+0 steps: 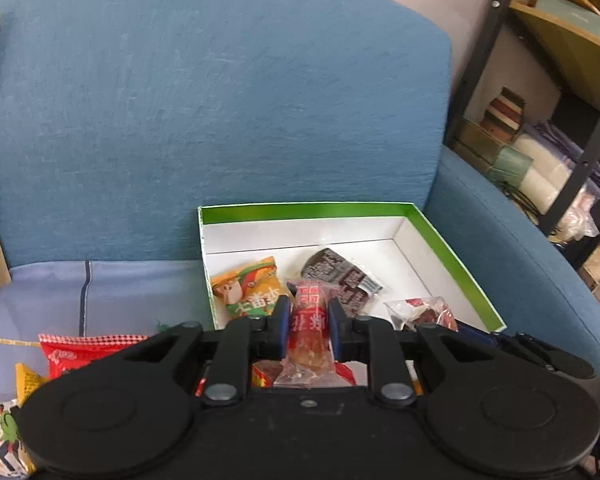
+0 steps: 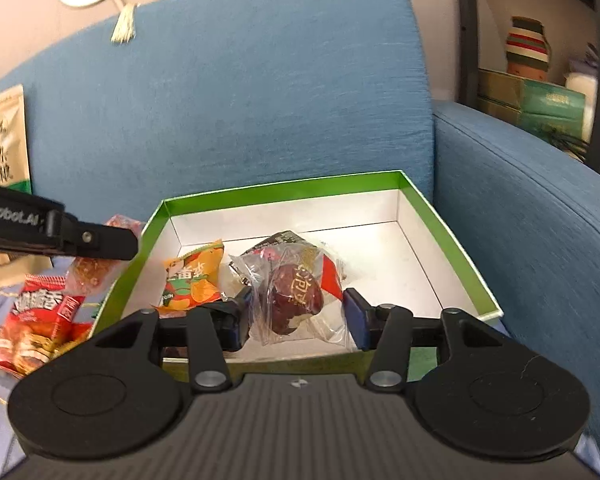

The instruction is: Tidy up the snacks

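Left wrist view: the left gripper (image 1: 309,322) pinches a clear-wrapped red snack (image 1: 309,332) just in front of the green-rimmed box (image 1: 308,211) on the blue sofa (image 1: 220,120).

Right wrist view: the right gripper (image 2: 298,314) is spread wide; a clear packet of dark fruit (image 2: 296,292) sits between its jaws inside the box (image 2: 284,188), the right pad clear of it, beside an orange packet (image 2: 194,276).

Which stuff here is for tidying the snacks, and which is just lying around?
For the job:
- green box
- orange snack packet
- date packet
- clear sweet packet, in left gripper
- red packet

Lying about:
- blue sofa
- shelf
- tassel
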`<state>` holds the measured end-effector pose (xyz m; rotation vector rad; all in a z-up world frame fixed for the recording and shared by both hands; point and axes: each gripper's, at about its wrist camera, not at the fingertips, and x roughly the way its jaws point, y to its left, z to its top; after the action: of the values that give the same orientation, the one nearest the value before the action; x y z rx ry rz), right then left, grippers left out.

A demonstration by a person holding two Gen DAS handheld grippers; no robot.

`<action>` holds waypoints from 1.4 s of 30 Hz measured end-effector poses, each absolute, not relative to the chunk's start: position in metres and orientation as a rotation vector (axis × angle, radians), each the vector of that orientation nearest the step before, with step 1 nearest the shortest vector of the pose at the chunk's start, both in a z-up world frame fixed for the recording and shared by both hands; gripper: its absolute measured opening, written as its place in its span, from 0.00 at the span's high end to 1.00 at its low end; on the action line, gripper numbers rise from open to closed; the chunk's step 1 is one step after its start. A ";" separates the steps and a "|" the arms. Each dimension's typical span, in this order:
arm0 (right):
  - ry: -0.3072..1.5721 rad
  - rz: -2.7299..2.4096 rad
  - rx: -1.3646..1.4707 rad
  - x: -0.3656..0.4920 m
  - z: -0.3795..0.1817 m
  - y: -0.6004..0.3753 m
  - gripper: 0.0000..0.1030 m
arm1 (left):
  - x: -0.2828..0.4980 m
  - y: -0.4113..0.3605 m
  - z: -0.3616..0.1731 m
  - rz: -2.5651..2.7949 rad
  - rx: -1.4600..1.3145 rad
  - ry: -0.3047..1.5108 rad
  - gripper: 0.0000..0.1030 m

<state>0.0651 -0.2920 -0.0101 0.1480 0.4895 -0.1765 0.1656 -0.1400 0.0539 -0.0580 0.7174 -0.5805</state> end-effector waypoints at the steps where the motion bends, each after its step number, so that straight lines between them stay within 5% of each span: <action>1: 0.491 -0.170 0.141 0.065 -0.011 -0.290 0.03 | 0.166 -0.140 0.053 -0.568 -0.058 0.707 0.63; 2: 0.483 -0.162 0.134 0.064 -0.012 -0.289 0.00 | 0.165 -0.139 0.052 -0.553 -0.053 0.703 0.05; 3: 0.465 -0.159 0.126 0.063 -0.012 -0.289 0.00 | 0.165 -0.139 0.052 -0.528 -0.050 0.697 0.00; 22: 0.466 -0.072 0.117 0.001 0.007 -0.259 0.00 | 0.112 -0.077 0.066 -0.442 -0.090 0.695 0.00; 42: 0.541 -0.001 0.078 -0.012 -0.033 -0.227 0.00 | 0.051 -0.003 0.006 -0.351 -0.122 0.823 0.00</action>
<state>-0.0117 -0.2274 -0.0334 0.0779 0.5409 -0.0006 0.0507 -0.0029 0.0056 -0.1217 0.8230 -0.3510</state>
